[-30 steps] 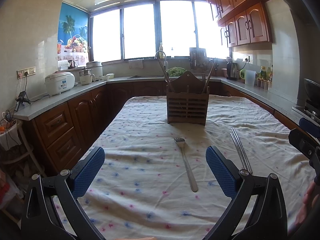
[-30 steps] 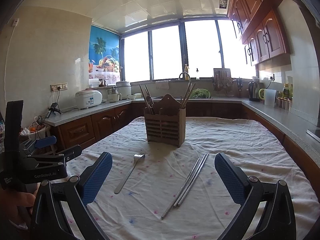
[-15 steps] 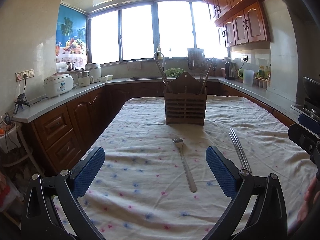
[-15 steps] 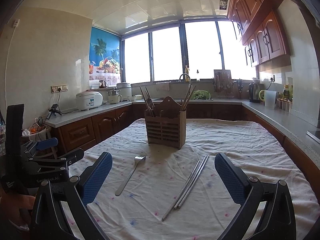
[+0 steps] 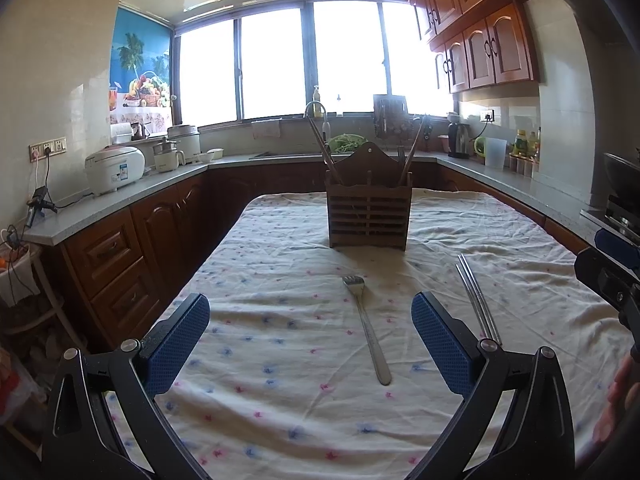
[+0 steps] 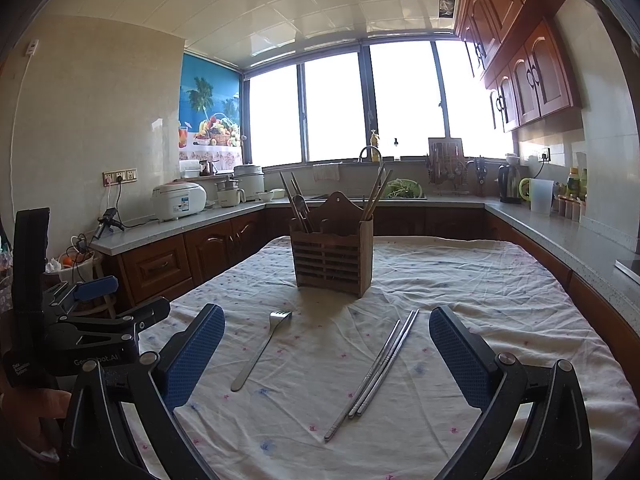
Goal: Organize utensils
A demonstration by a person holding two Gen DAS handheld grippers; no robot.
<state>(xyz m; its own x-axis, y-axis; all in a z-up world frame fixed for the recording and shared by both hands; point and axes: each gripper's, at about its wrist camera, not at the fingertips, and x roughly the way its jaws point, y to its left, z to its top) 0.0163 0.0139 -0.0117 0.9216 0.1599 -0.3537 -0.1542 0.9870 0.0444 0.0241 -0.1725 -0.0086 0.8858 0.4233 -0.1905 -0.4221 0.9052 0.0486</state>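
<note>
Left gripper [image 5: 310, 344] slightly nearer fork [image 5: 366, 328]

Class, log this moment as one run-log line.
left gripper: open, empty | right gripper: open, empty | fork, chopsticks: on cloth | holder: upright

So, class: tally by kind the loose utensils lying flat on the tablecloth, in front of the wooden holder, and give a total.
Fork: 1
Metal chopsticks: 2, lying together as a pair
Total: 3 loose utensils on the tablecloth.
</note>
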